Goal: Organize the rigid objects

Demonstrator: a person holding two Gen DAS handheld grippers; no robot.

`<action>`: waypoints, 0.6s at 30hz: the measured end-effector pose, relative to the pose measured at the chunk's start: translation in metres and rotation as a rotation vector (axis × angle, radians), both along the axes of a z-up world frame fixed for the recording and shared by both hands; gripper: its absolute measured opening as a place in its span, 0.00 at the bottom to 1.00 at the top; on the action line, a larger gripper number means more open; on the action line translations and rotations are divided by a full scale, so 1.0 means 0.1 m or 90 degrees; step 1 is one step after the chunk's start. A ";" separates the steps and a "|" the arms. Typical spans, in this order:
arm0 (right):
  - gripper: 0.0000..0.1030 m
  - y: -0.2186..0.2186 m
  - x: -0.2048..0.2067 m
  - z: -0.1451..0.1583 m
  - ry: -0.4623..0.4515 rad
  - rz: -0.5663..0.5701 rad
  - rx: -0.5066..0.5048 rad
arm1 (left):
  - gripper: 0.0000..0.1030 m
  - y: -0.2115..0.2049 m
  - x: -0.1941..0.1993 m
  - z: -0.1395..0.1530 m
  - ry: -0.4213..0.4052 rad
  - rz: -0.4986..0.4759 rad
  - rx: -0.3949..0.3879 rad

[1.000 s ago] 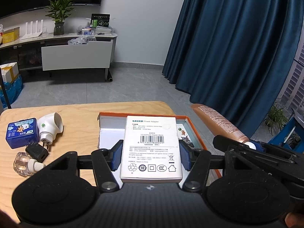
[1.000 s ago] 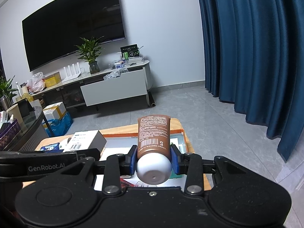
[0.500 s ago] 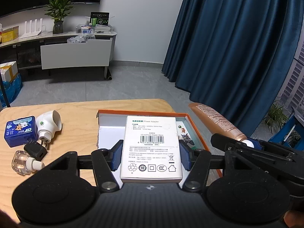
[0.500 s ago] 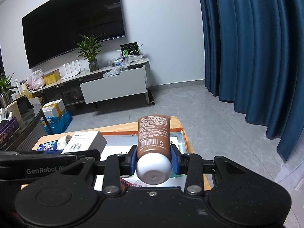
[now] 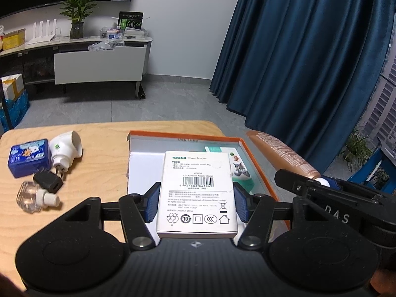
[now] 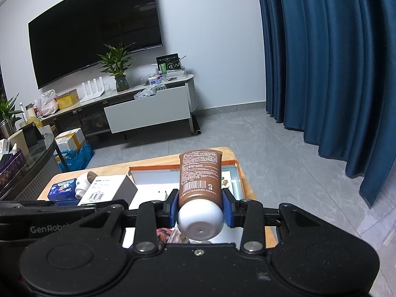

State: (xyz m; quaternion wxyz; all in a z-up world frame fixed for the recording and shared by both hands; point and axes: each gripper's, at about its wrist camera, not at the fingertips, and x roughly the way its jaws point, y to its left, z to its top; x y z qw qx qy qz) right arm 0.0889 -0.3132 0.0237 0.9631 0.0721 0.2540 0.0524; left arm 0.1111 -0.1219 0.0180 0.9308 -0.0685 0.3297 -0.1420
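left claw clamps the adapter box over the orange tray at the table's right edge, right claw pinches the brown tube alongside; i'd say both are mid-carry, needing lowering into the tray.

The right claw clamps its blue pads on a brown plastic tube with a white cap, the cap end nearest. Beyond it lies an orange-rimmed shallow box on the wooden surface; left, a white carton.
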 end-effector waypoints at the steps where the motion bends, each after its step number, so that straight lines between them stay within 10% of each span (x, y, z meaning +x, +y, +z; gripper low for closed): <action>1: 0.42 0.01 -0.03 0.00 0.000 -0.001 0.000 | 0.58 0.00 -0.02 0.00 0.001 0.001 -0.001; 18: 0.42 -0.12 -0.57 -0.16 0.012 -0.037 0.006 | 0.58 -0.05 -0.47 -0.10 0.010 0.005 -0.004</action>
